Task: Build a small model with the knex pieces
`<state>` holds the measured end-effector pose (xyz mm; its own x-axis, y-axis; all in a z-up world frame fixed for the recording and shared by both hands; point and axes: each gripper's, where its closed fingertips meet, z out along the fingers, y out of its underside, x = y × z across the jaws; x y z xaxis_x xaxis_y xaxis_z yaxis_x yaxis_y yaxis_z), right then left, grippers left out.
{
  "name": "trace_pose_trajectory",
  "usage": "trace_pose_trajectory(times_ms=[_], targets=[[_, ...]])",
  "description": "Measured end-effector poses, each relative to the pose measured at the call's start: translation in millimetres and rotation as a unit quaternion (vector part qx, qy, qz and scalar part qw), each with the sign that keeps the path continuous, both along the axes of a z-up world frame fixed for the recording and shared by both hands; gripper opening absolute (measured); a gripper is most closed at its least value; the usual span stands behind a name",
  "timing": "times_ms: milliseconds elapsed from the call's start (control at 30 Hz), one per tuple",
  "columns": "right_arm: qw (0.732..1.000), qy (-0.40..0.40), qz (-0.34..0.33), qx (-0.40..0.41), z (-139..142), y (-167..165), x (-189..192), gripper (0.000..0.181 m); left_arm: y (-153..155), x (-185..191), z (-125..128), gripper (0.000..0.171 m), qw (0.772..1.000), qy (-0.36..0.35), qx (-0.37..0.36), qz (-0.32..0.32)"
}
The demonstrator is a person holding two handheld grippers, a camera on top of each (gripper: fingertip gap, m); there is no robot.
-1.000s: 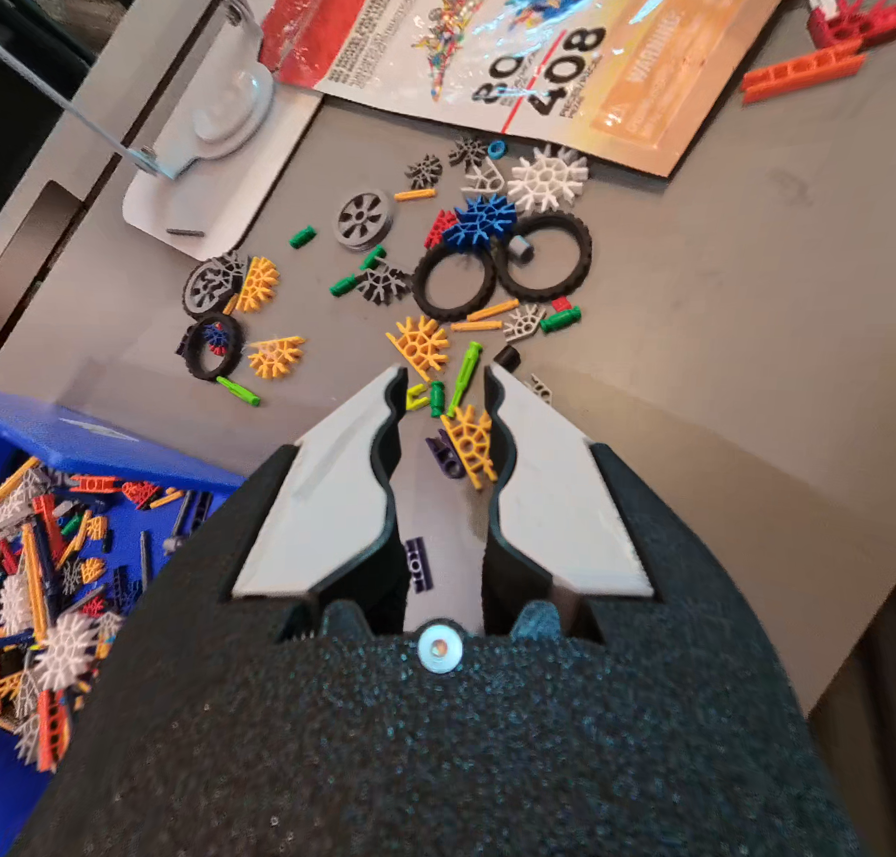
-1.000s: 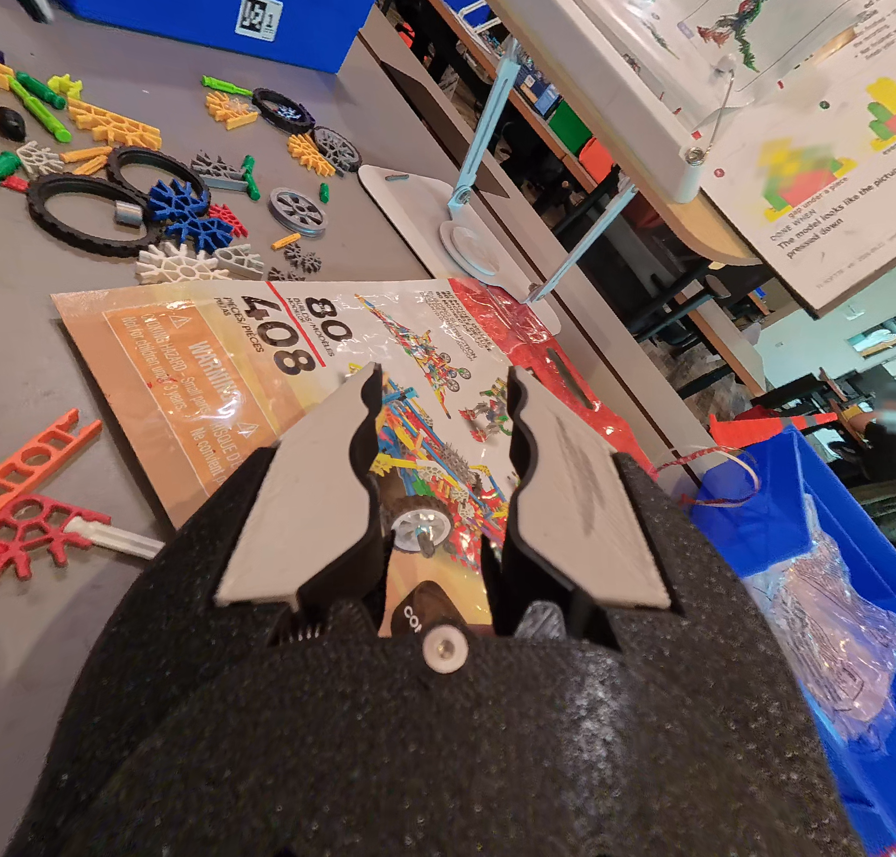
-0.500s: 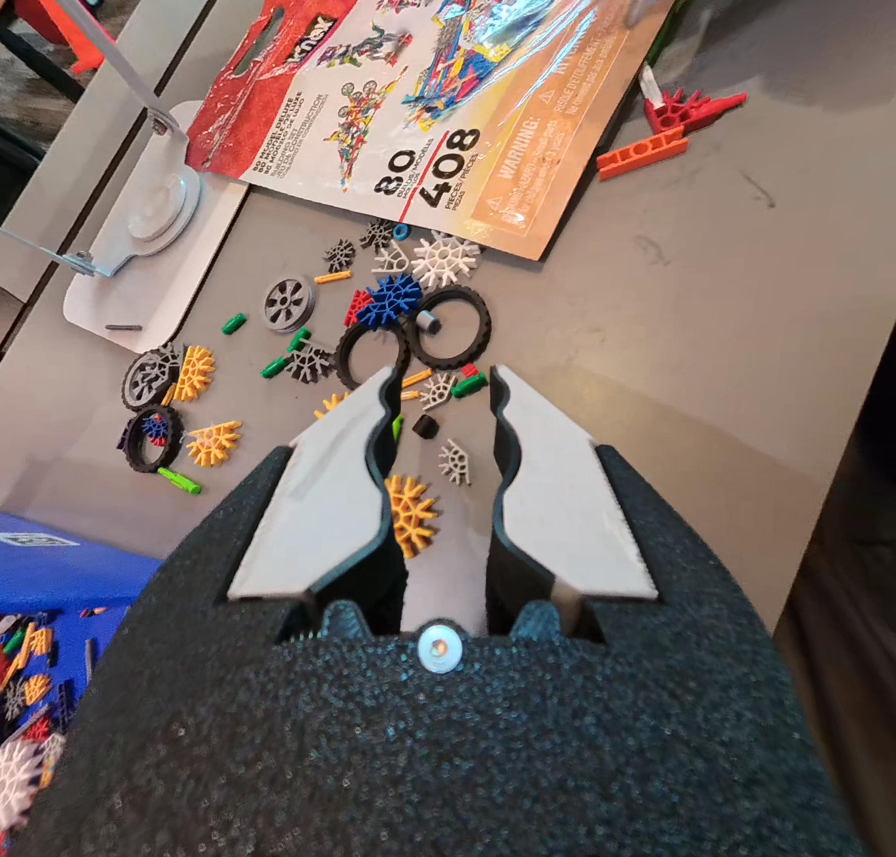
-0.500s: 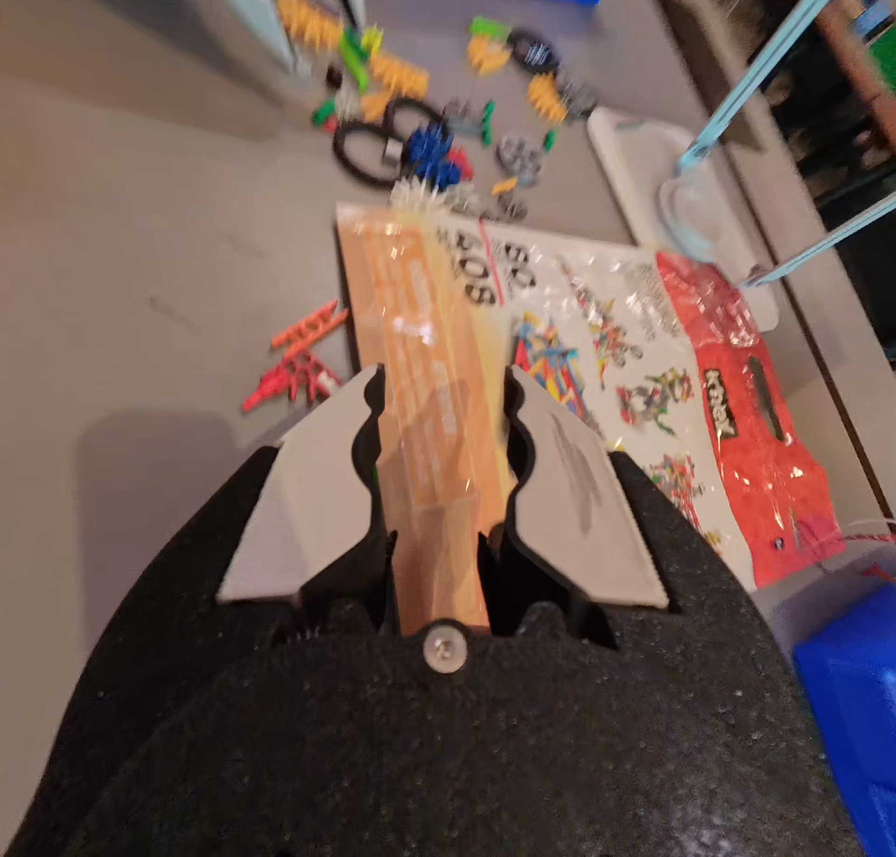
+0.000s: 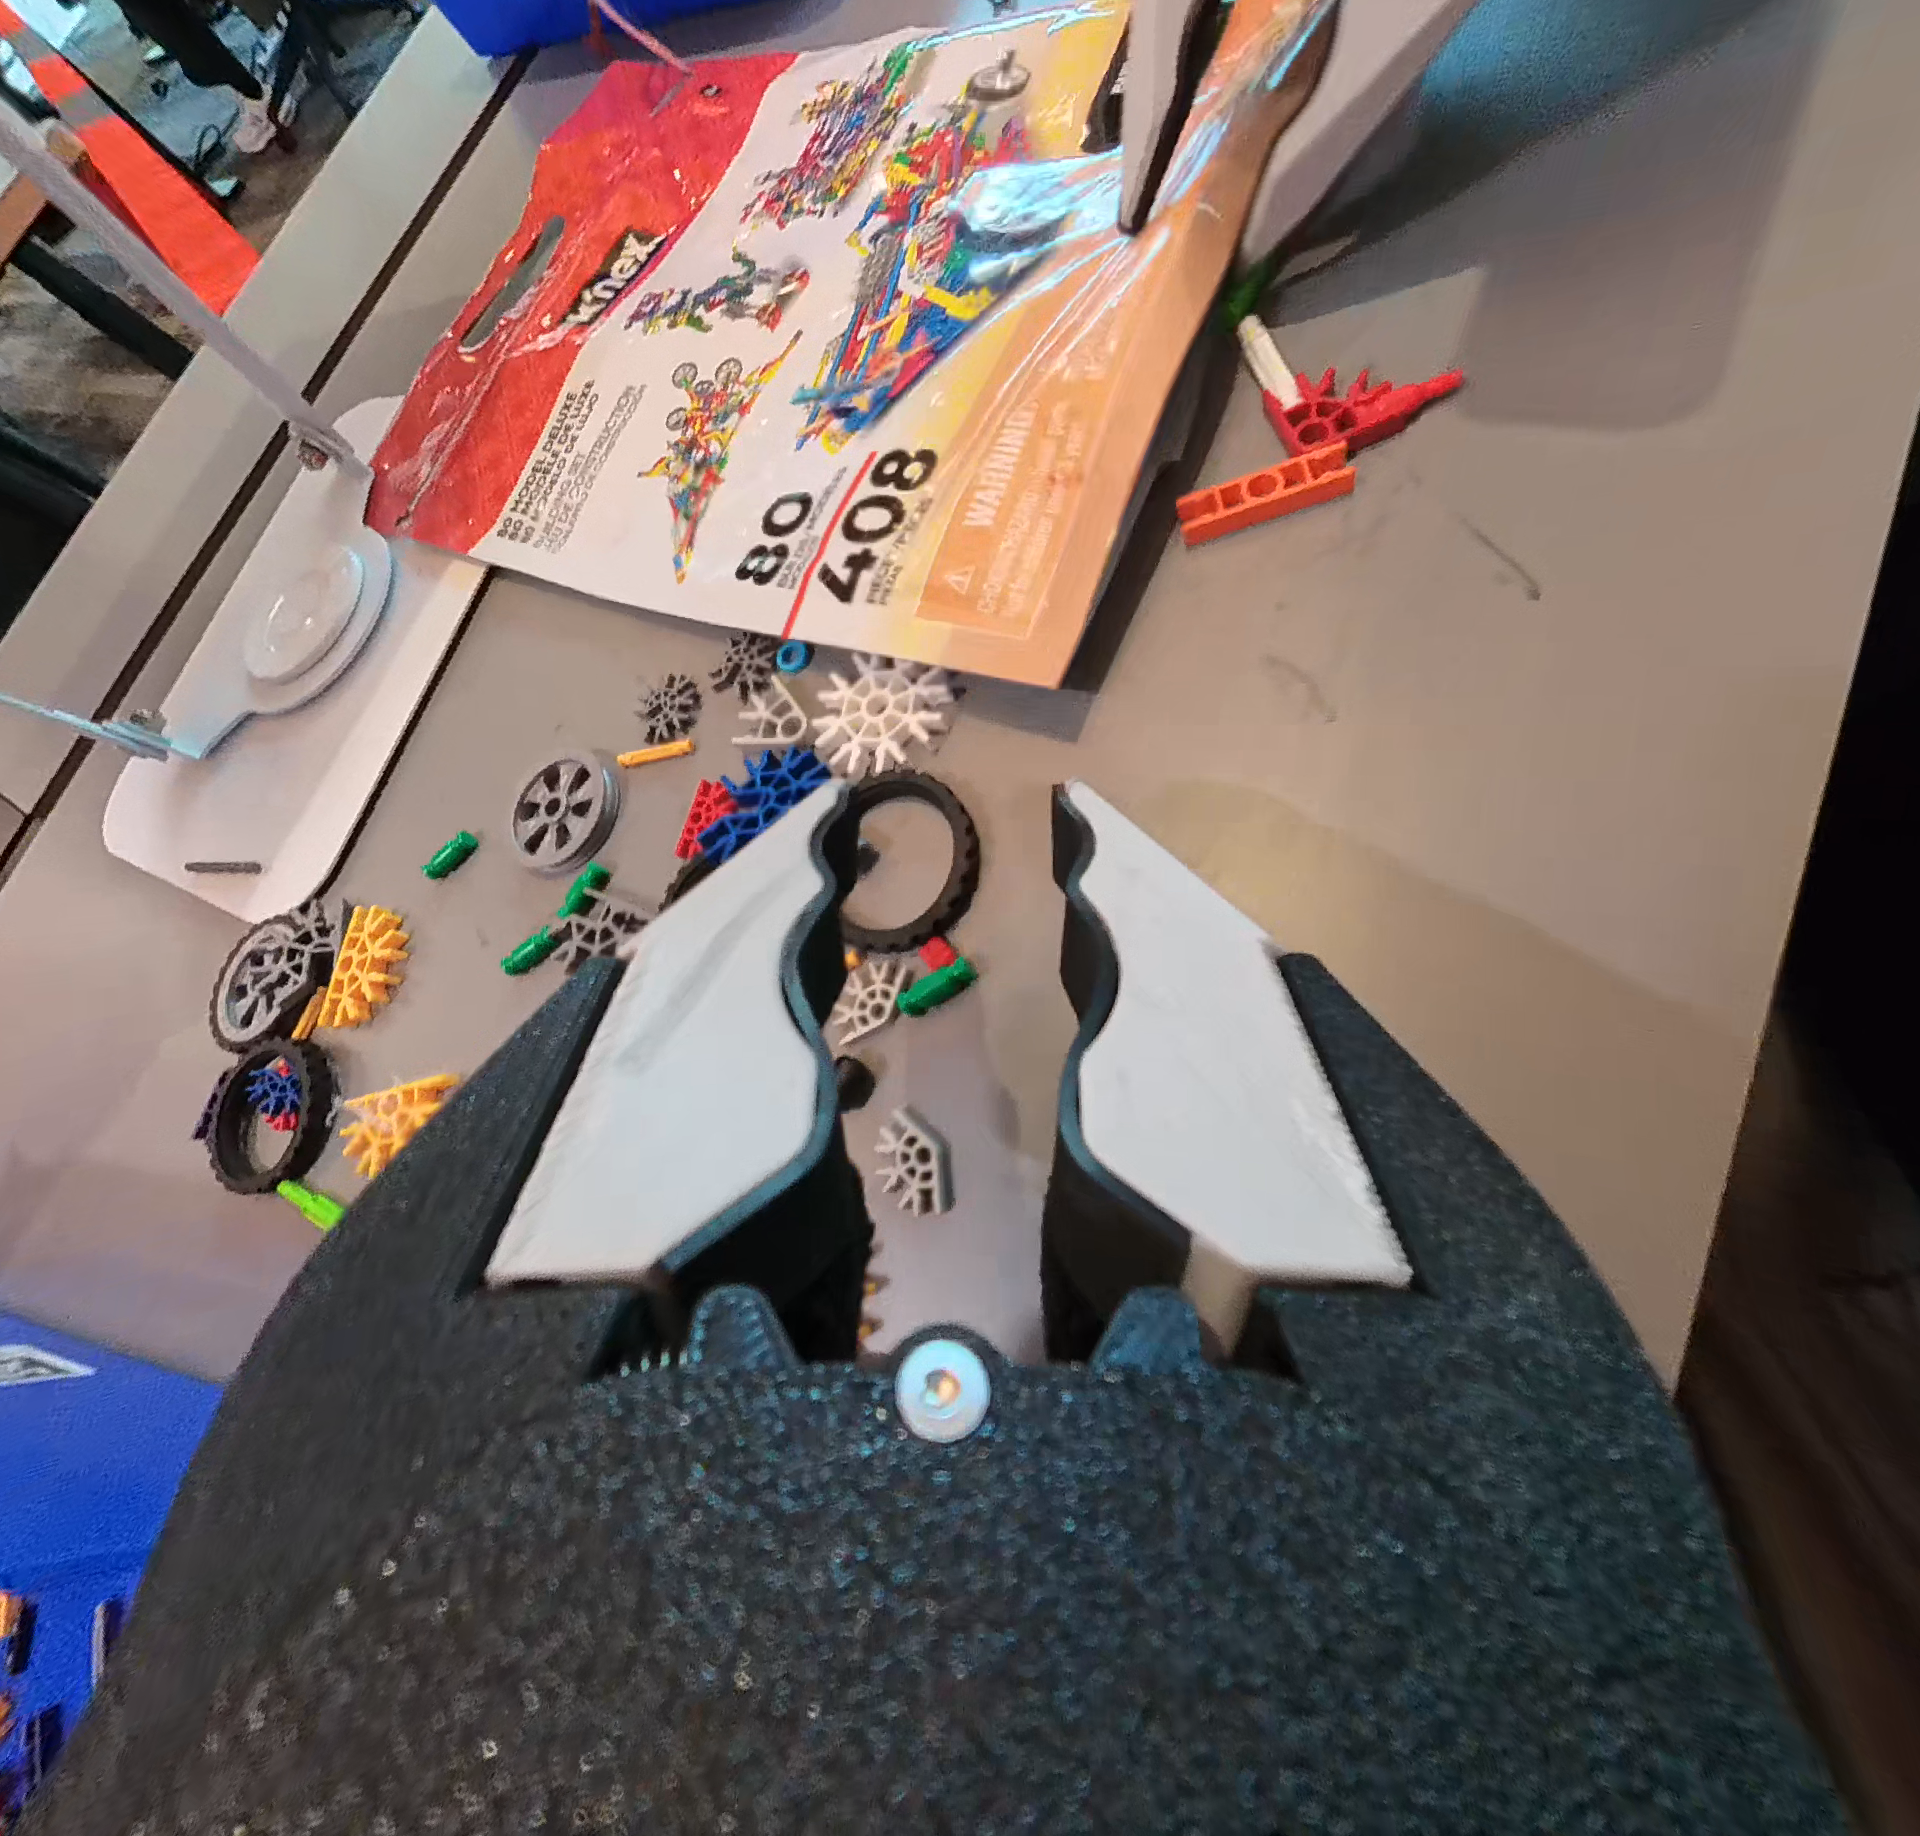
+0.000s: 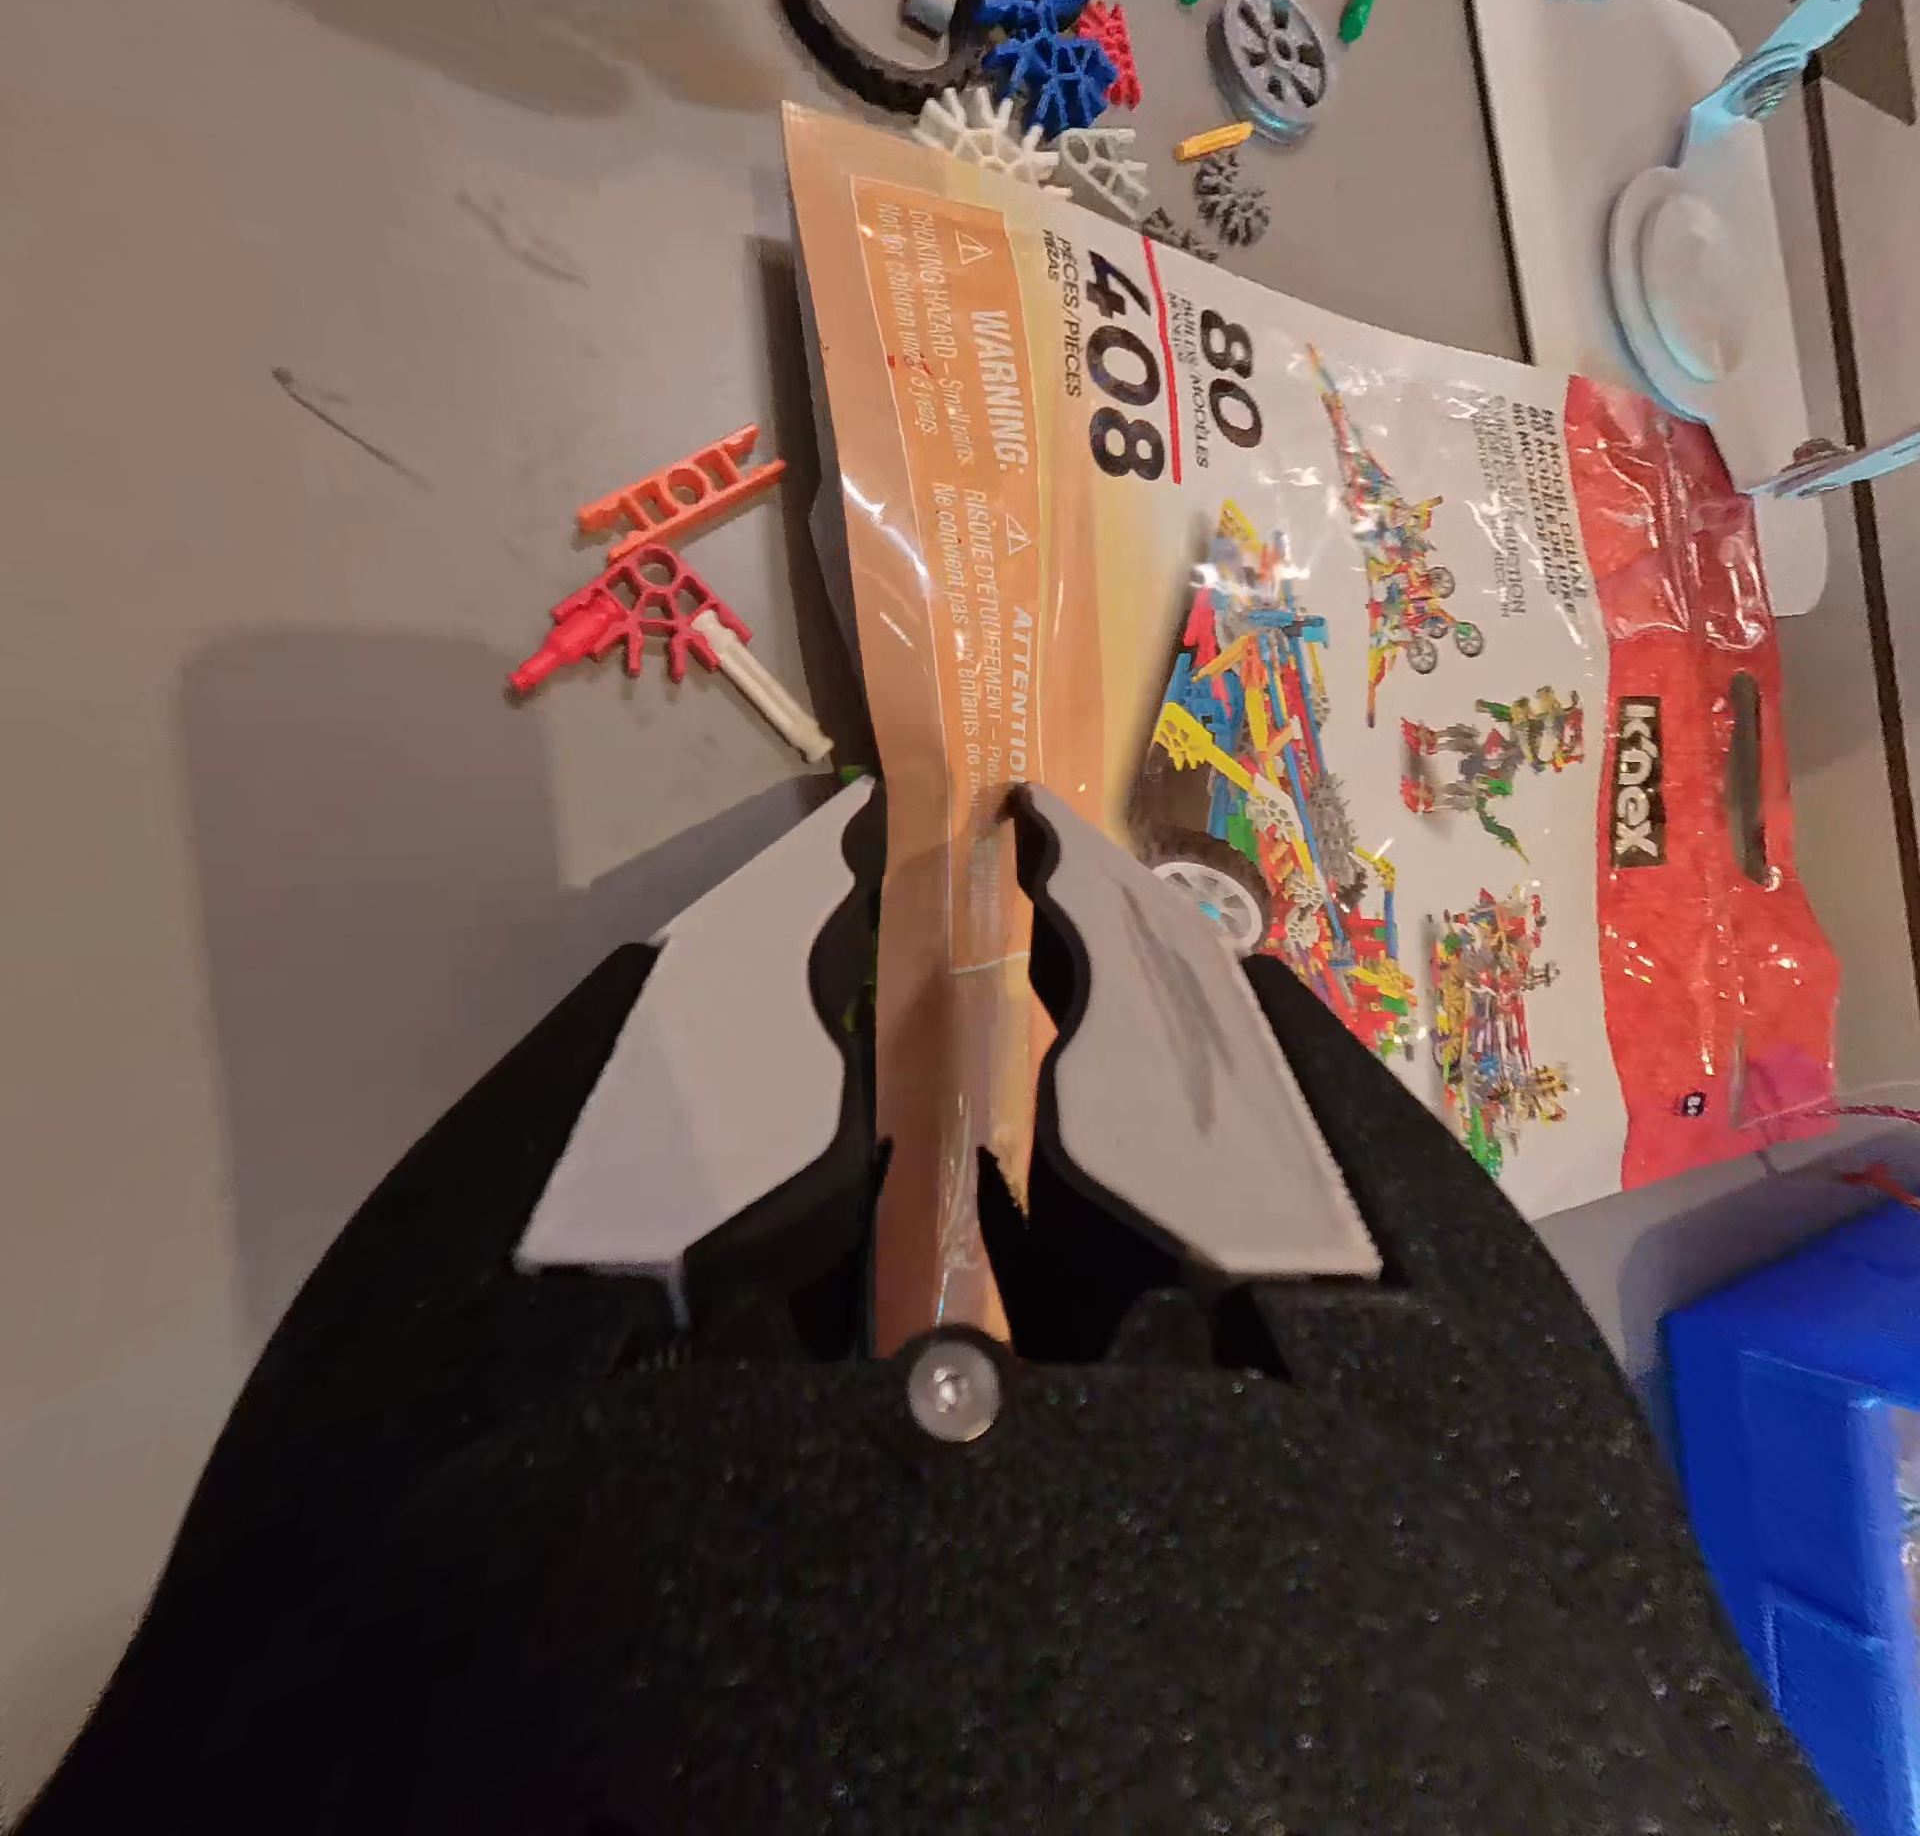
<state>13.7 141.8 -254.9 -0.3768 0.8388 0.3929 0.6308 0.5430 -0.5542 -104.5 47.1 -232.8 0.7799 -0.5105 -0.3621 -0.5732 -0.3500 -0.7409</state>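
Blue bin [image 5: 62, 1454]: it sits at your far left, low in the left wrist view and well apart from both tongs.
White base plate [image 5: 343, 778]: it lies flat on the worktop [image 5: 1403, 747], left of the scattered pieces.
Loose pieces: a black tyre [image 5: 966, 882], a green rod [image 5: 935, 986] and a grey fan connector [image 5: 914, 1163] lie under and just ahead of your left tongs.
Left tongs [image 5: 948, 799]: they are spread wide and hold nothing, hovering over the pieces without touching them.
Printed bag [image 6: 1351, 539]: it lies flat beyond the pieces, and only its orange edge is raised.
Right tongs [image 6: 945, 789]: they are nearly closed and appear to pinch the bag's creased orange edge between them.
Red connector [image 6: 644, 612] and orange piece [image 6: 675, 482]: they lie just left of that edge in the right wrist view.
Risk, right: the film looks slick and the bite is only on the edge, so it could slip free. A drag could also sweep the red connector or the pieces tucked at the bag's far edge.
Risk, left: dropping lower with this spread could scatter the small parts.
Pose, left: you hold it tilted steeply down over the pile.
Pose, right: you point it almost straight down, with the tips at the worktop.
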Motion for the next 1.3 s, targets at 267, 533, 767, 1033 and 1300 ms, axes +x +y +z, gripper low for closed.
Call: trace_pose_trajectory(times_ms=[267, 533, 767, 1033, 1300], targets=[[0.998, 0.05, -0.032, -0.019, 40, 17, -13, 0.008, 7, 19, 7, 0.035, 1.0, -0.004, 0.02, -0.02], [0.991, 0.104, -0.085, -0.025, 70, 44, -32, 0.008, 9, 59, 4, 0.036, 0.997, -0.007, 0.009, -0.075], [0.989, 0.107, -0.101, -0.022, 63, 51, -33, 0.008, 40, 99, 7, 0.035, 0.994, -0.027, -0.005, -0.107], [0.986, 0.12, -0.108, -0.031, 57, 51, -33, 0.008, 85, 138, -21, 0.027, 0.989, 0.003, -0.076, -0.13], [0.983, 0.138, -0.107, -0.047, 53, 48, -28, 0.009, 92, 147, -36, 0.003, 0.987, 0.042, -0.085, -0.131]])
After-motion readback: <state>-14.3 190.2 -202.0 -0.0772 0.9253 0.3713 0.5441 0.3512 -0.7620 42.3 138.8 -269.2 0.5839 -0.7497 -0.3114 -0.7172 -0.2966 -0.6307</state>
